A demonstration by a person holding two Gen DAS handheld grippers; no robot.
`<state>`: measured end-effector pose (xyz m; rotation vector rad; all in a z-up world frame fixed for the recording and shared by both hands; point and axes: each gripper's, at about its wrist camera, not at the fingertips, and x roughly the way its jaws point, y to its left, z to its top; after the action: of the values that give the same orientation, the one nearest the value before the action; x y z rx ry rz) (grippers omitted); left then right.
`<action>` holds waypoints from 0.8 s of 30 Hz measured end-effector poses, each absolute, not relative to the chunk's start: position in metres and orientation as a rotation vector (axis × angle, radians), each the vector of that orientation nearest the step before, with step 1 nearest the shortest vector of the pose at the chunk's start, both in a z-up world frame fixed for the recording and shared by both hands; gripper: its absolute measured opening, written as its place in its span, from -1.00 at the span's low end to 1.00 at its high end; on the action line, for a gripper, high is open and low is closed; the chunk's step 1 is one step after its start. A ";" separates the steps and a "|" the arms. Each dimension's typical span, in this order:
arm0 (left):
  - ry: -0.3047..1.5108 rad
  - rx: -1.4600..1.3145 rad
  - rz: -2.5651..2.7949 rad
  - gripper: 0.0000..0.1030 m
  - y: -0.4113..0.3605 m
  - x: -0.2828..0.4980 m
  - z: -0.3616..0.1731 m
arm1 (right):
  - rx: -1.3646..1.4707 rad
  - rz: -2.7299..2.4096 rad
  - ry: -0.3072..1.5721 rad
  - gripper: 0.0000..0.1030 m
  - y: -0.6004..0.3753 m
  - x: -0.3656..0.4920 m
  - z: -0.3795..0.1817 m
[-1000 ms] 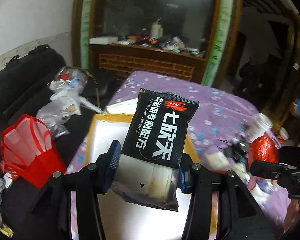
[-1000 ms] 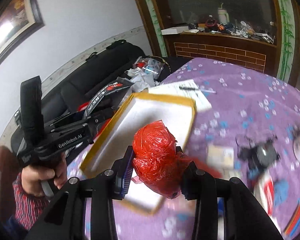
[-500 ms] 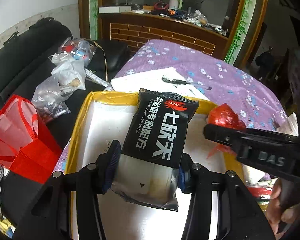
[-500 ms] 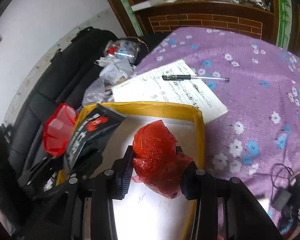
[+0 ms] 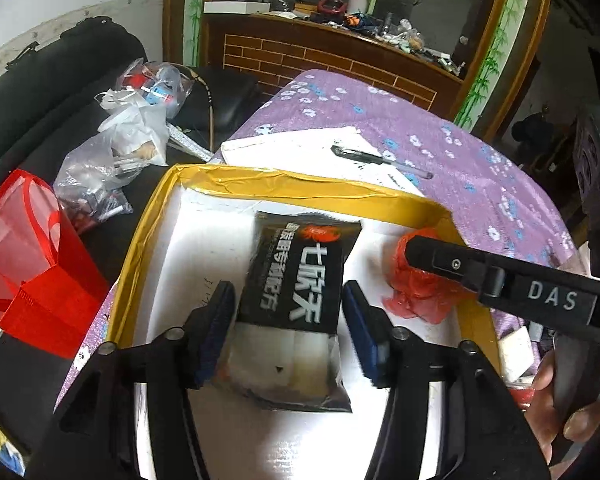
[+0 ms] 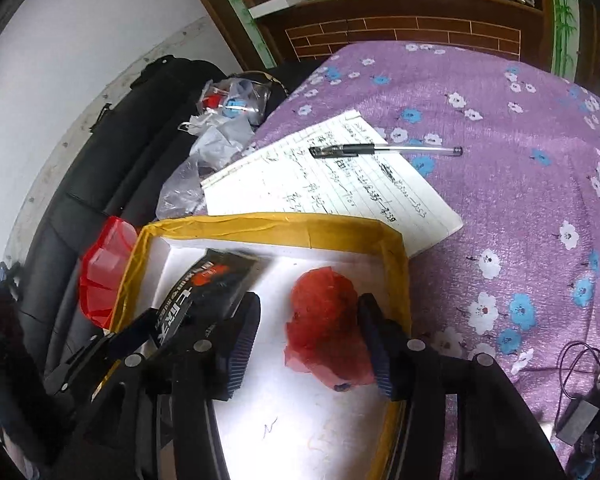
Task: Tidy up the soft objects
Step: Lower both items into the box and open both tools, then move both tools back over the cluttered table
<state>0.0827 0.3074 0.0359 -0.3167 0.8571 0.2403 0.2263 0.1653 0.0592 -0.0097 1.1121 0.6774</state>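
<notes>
Two soft things are lying in the yellow-rimmed tray [image 5: 162, 216], and we are releasing both. On the left, our left tool [image 5: 290, 328] has just been opening; the black packet [image 5: 300, 280] is lying lengthwise between its parted pads. Rightward, our right tool [image 6: 308, 344] has likewise been opening, its right pad beside the red crumpled bag [image 6: 326, 320].

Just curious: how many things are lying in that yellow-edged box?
2: a black packet on the left and a red bag on the right of the box. The grippers may hide more.
</notes>
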 end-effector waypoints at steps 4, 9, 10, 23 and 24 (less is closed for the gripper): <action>0.826 -0.316 0.239 0.29 0.305 0.073 0.047 | 0.043 0.708 1.087 0.15 0.152 0.219 0.076; 0.781 -0.331 0.206 0.29 0.292 0.053 0.065 | 0.069 0.751 1.084 0.15 0.125 0.199 0.088; 0.771 -0.327 0.202 0.29 0.288 0.047 0.068 | 0.077 0.761 1.085 0.15 0.117 0.193 0.090; 0.699 -0.277 0.023 0.29 0.190 -0.023 0.085 | 0.148 0.850 0.992 0.19 -0.027 0.103 0.115; 0.692 -0.268 0.008 0.29 0.179 -0.028 0.085 | 0.147 0.842 0.980 0.20 -0.040 0.097 0.115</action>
<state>-0.0284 0.1788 0.0855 -0.2676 0.6917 0.0080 0.0971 -0.0403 0.1151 0.1472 0.9802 0.8420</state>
